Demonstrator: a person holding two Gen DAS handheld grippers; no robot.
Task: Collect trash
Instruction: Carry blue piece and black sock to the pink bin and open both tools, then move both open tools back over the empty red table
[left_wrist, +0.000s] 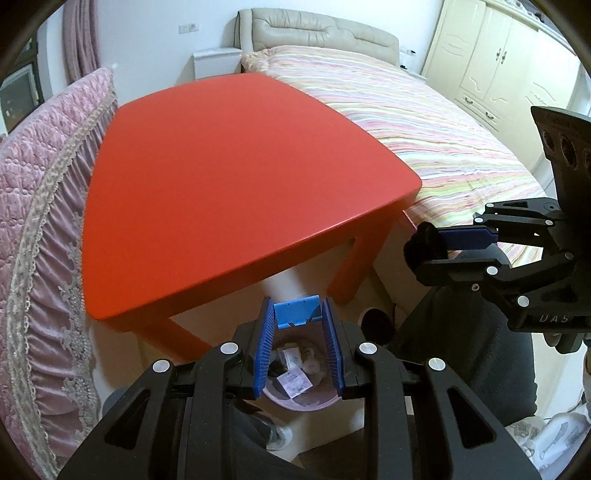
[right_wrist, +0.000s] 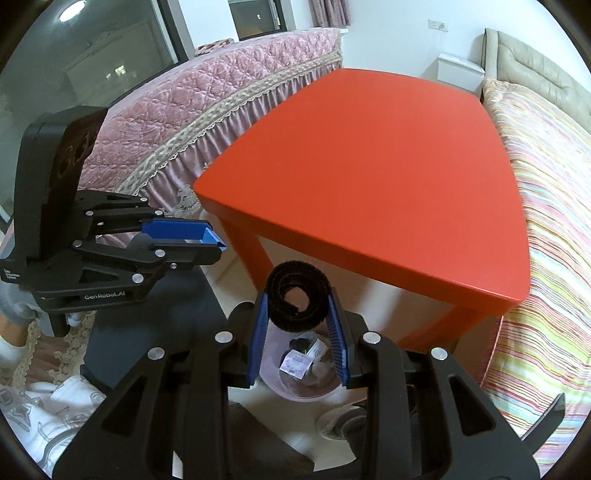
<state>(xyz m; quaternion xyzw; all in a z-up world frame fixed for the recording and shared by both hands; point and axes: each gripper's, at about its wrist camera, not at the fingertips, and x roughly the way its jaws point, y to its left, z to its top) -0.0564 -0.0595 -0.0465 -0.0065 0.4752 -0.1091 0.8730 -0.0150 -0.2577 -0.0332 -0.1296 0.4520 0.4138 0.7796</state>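
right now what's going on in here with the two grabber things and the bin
A person is clearing trash with a handheld gripper in each hand. The right gripper grips a rolled black fuzzy strip between its fingers, and the left gripper grips a small blue piece. Both are held above a pink trash bin on the floor in front of the red table. The bin already holds paper scraps. Neither item has been dropped in yet.

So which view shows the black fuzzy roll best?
The right wrist view: the black fuzzy roll sits centred between the right gripper's blue pads, its coil visible end-on. The left wrist view shows it only as a dark lump at the frame's right.
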